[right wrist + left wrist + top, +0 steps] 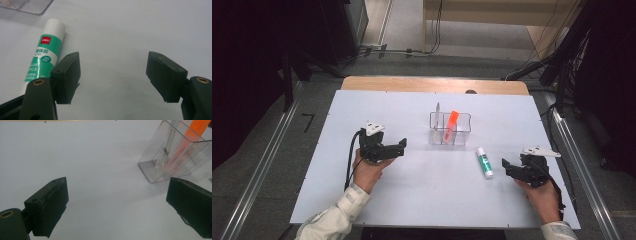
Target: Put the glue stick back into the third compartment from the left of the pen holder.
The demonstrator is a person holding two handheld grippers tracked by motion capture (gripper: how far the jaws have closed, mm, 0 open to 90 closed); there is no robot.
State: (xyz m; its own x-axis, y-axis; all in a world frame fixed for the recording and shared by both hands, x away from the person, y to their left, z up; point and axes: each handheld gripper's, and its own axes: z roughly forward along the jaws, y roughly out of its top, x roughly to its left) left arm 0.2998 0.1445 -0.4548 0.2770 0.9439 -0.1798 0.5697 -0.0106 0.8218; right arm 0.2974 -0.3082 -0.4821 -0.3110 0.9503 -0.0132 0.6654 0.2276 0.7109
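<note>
So: both grippers, left (401,146) and right (506,165), spread wide, holding nothing; glue stick (484,162) just beside right, clear organizer (450,128) mid-table (362,105), bare margins around.

Tongs (117,207): jaws wide apart, nothing between.
Organizer (175,157): clear, upper right on table (87,157), holding orange marker (190,137), pen (166,150).

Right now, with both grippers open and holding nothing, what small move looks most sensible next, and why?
Probably shift the right gripper sideways toward the green-and-white glue stick, so the stick sits between its jaws. The stick lies flat on the white table beside that open gripper, outside the clear plastic organiser that already holds an orange marker.
</note>
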